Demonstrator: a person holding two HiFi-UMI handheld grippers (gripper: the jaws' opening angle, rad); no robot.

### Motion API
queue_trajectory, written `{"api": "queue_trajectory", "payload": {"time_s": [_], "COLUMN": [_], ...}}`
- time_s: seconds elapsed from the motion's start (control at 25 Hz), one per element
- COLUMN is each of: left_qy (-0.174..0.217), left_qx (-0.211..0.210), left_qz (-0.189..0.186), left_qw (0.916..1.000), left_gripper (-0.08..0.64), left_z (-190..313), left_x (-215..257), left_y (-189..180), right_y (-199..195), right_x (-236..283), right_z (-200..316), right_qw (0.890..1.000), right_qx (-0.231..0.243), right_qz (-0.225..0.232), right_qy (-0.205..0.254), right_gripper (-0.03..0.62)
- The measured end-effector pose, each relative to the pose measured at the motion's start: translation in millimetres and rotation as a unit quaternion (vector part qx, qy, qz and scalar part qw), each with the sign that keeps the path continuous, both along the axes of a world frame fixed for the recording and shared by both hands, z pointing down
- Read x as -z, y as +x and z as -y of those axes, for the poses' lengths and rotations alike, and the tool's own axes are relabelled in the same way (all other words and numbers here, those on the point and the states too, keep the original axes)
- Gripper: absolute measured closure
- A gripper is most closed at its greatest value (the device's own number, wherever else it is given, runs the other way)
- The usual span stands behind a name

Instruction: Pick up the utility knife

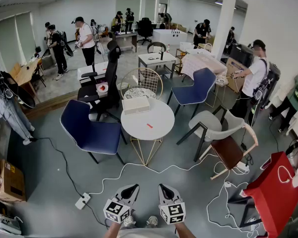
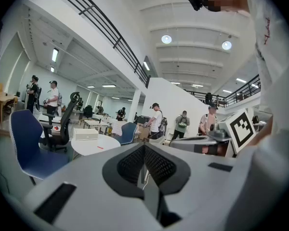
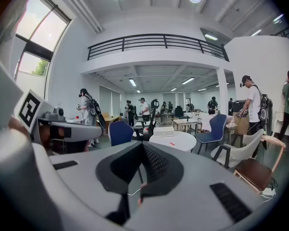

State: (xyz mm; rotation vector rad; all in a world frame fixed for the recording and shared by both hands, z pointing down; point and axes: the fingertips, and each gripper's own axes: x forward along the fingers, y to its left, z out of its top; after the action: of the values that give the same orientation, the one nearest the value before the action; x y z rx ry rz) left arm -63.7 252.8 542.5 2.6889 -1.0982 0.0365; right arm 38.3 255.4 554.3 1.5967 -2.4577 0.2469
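Observation:
The utility knife [image 1: 149, 126] is a small red sliver lying on the round white table [image 1: 159, 123], well ahead of me. It also shows as a red speck in the left gripper view [image 2: 100, 147] and in the right gripper view [image 3: 172, 143]. My left gripper [image 1: 133, 187] and right gripper [image 1: 163, 187] are side by side at the bottom of the head view, above the grey floor and far short of the table. Each has its jaws together with nothing between them [image 2: 144, 154] [image 3: 142, 154].
A white box [image 1: 135, 104] sits at the table's far edge. A blue chair [image 1: 89, 128] stands left of the table, and a grey and brown chair [image 1: 223, 135] right. White cables and a power strip [image 1: 82, 201] cross the floor. A red bag [image 1: 270, 195] stands at the right. People stand around the room.

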Motion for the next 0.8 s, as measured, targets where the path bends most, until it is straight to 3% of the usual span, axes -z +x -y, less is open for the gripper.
{"api": "queue_trajectory", "payload": {"time_s": [0.8], "left_qy": [-0.008], "left_qx": [0.021], "left_qz": [0.007], "left_qw": [0.9997], "left_gripper": [0.548], "left_z": [-10.9], "left_x": [-15.2], "left_y": [51.9], "right_y": [47.4], "right_x": [-16.4], "right_z": [-9.9], "right_qw": [0.999], "right_qx": [0.036], "right_qz": [0.026], "right_qy": [-0.005], "right_gripper": [0.575]}}
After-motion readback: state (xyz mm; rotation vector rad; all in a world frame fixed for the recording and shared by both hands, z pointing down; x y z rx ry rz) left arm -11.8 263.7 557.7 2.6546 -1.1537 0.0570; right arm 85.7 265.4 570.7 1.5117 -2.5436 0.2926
